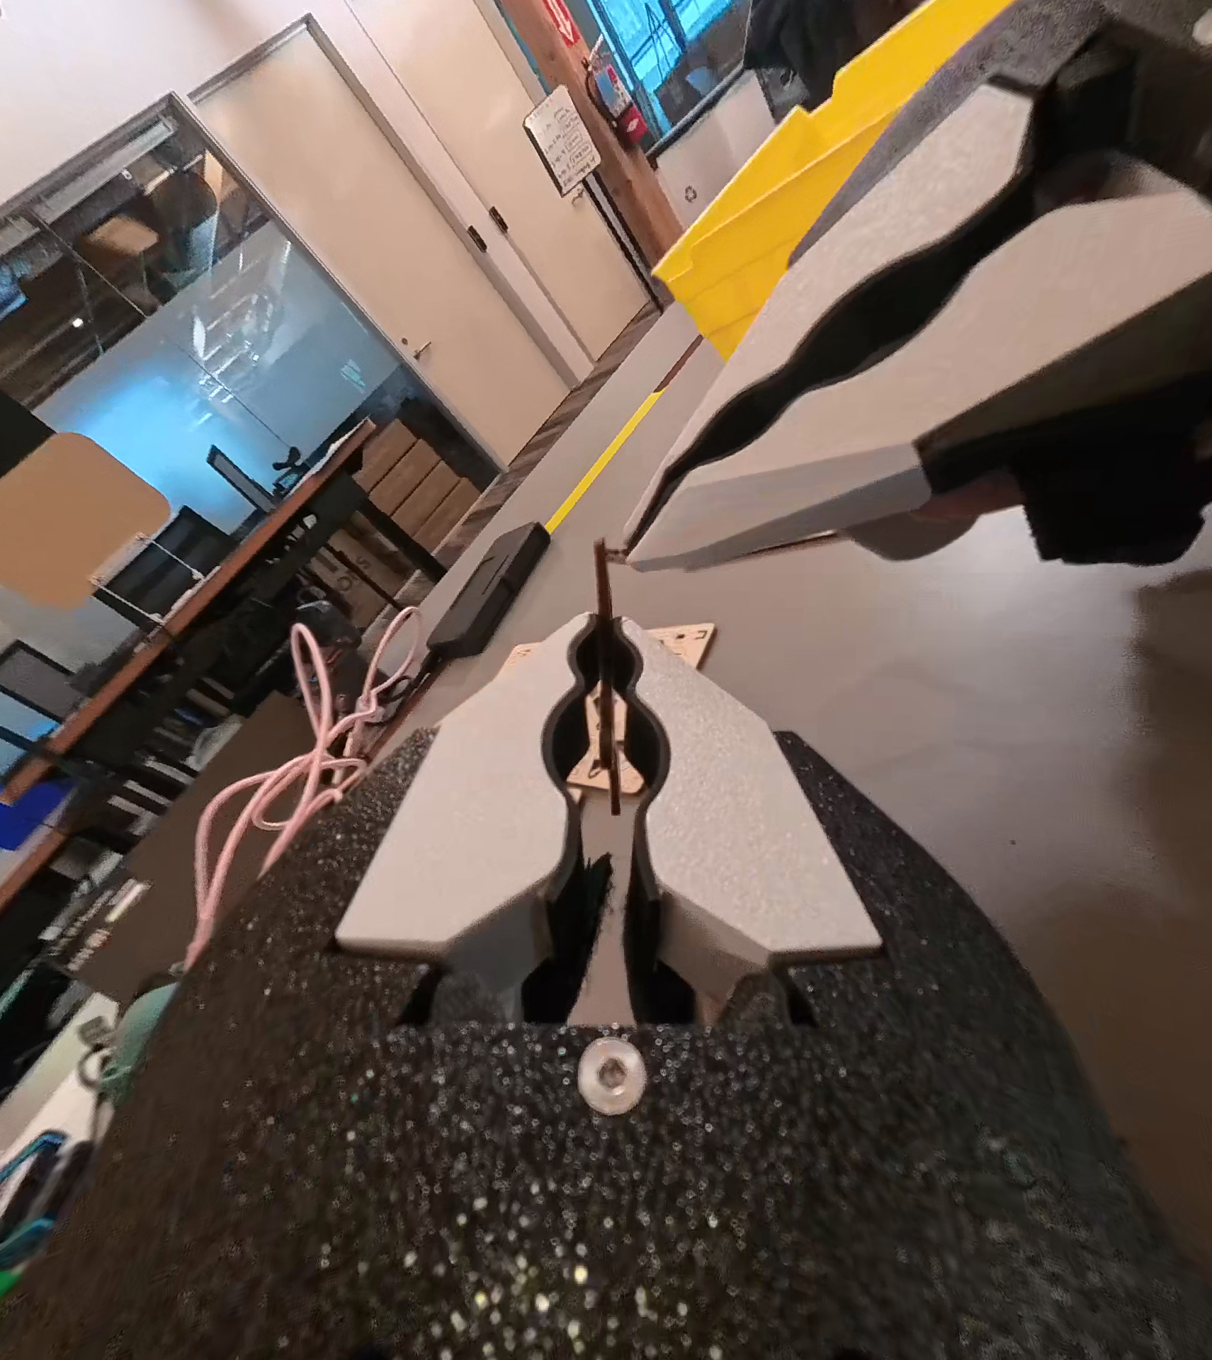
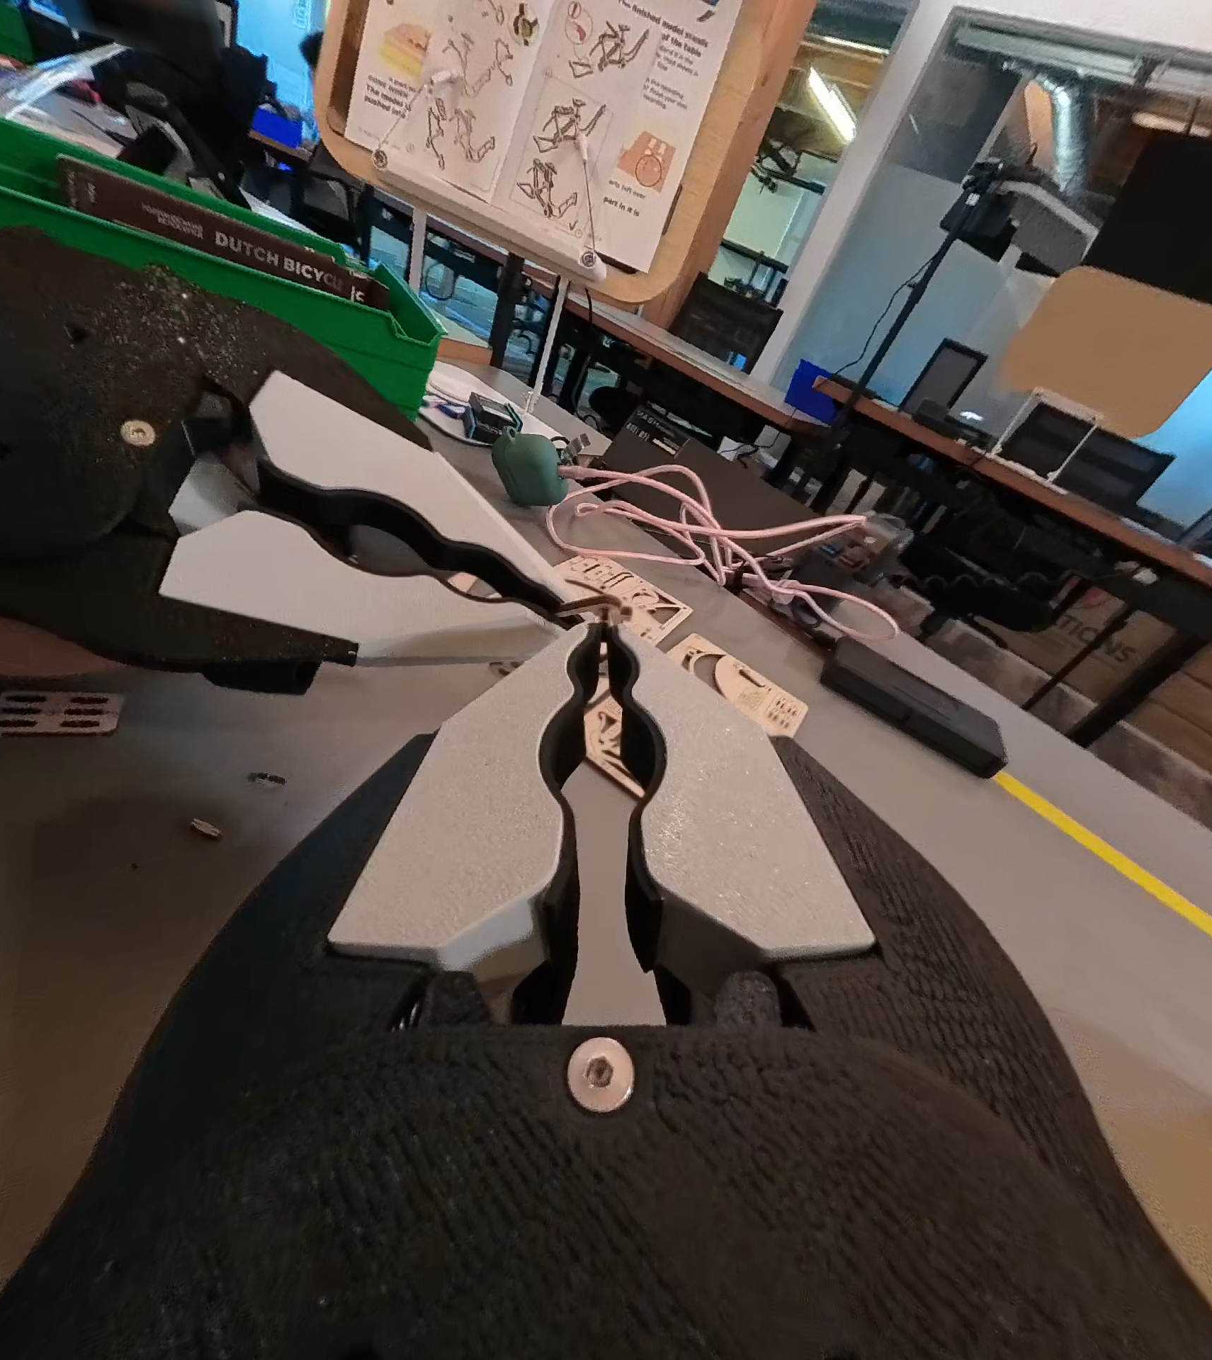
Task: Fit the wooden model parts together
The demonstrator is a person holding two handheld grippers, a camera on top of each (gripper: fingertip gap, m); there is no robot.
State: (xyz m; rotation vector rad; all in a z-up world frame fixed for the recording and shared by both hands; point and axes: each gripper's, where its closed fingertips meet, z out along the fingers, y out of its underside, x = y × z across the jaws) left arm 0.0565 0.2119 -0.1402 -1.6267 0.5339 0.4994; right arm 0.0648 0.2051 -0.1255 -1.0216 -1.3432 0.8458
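While the left hand-held gripper (image 1: 601, 625) pinches a thin wooden strip (image 1: 606, 677), the right hand-held gripper (image 2: 597, 639) grips a small wooden piece (image 2: 606, 612).

Two tongs: left tongs (image 1: 606, 625), right tongs (image 2: 599, 636), tips nearly meeting. One thin wooden piece (image 1: 606, 662) on edge between left tongs' fingers; one small wooden bit (image 2: 599, 611) at right tongs' tips. Three punched wooden sheets (image 2: 739, 681) on table beyond tips. One pink cable (image 2: 720, 544), one green pouch (image 2: 529, 471), one black box (image 2: 912, 714) farther out. Two green bins (image 2: 338, 324) behind left tongs, one yellow bin (image 1: 757, 243) behind right tongs.
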